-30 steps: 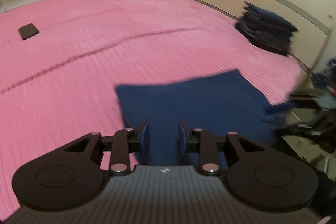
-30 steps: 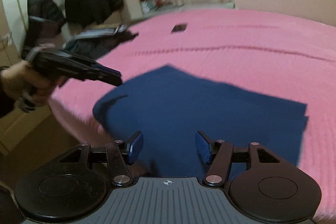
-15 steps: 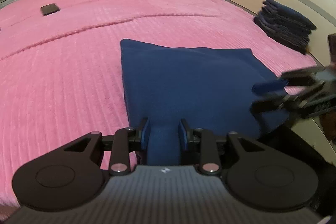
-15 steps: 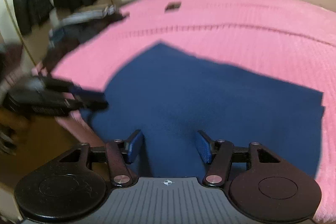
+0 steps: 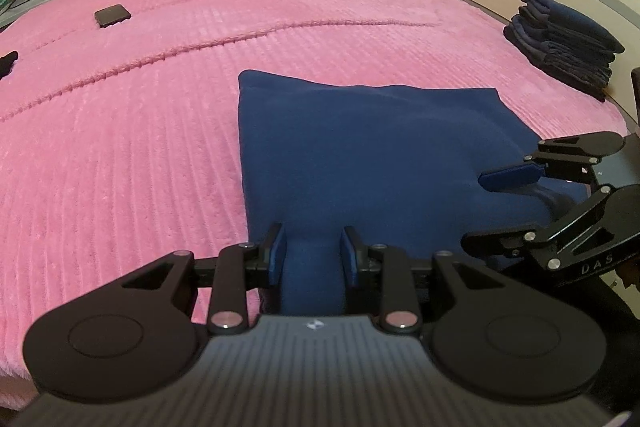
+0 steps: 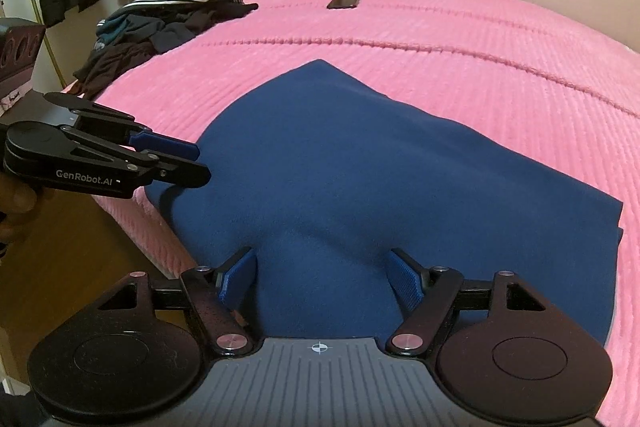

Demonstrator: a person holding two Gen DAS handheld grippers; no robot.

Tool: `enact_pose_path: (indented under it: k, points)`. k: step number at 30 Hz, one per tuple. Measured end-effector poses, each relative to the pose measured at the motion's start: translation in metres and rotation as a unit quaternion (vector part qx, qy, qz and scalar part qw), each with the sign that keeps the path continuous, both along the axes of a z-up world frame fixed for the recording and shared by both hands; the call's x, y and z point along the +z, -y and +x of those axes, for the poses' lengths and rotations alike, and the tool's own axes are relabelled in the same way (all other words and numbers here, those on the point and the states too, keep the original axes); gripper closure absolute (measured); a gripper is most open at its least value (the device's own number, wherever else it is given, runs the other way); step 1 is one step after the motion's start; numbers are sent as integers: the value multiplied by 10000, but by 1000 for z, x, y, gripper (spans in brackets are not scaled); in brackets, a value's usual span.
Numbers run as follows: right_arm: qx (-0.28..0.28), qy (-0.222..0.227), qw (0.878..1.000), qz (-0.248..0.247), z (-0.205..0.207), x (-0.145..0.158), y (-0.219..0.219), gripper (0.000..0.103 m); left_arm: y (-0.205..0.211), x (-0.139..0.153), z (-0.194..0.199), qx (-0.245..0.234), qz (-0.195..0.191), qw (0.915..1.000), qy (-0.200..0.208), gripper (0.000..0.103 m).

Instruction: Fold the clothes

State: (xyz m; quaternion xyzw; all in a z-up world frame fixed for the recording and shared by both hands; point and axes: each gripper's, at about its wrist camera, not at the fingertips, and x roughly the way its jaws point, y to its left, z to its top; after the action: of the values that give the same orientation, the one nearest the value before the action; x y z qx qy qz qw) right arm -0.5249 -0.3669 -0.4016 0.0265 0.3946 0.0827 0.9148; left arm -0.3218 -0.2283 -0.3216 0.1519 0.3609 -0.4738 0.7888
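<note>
Garment (image 5: 360, 155) flat on bed (image 5: 120, 147); left claw (image 5: 312, 253) angled down, clenched on hem | right claw (image 6: 320, 279) angled down, opening

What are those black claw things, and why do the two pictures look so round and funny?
A person folding clothes holds a tool in each hand. Each is a hand-held gripper carrying a wide, round-looking camera, so you get one picture per hand. The left hand-held gripper pinches the near edge of the blue cloth. The right hand-held gripper is opening, with cloth between its fingers. The cloth lies on a pink bed. Also there: a phone, a stack of folded clothes and a pile of unfolded clothes.
</note>
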Motion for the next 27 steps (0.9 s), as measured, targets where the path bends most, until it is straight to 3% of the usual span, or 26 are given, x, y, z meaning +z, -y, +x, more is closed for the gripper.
enact_pose_path:
  k: [8, 14, 21, 27]
  points:
    - [46, -181, 9998, 97, 8, 14, 6, 29, -3, 3, -3, 39, -40, 9999, 104, 78]
    - [341, 171, 9993, 1, 35, 41, 14, 29, -25, 18, 4, 393, -607, 9971, -241, 72]
    - [1513, 154, 9868, -564, 102, 38, 24, 29, -15, 23, 59, 525, -840, 9928, -670, 51]
    - [2335, 25, 9707, -561, 149, 26, 45, 29, 19, 6, 119, 259, -850, 9881, -1255, 49]
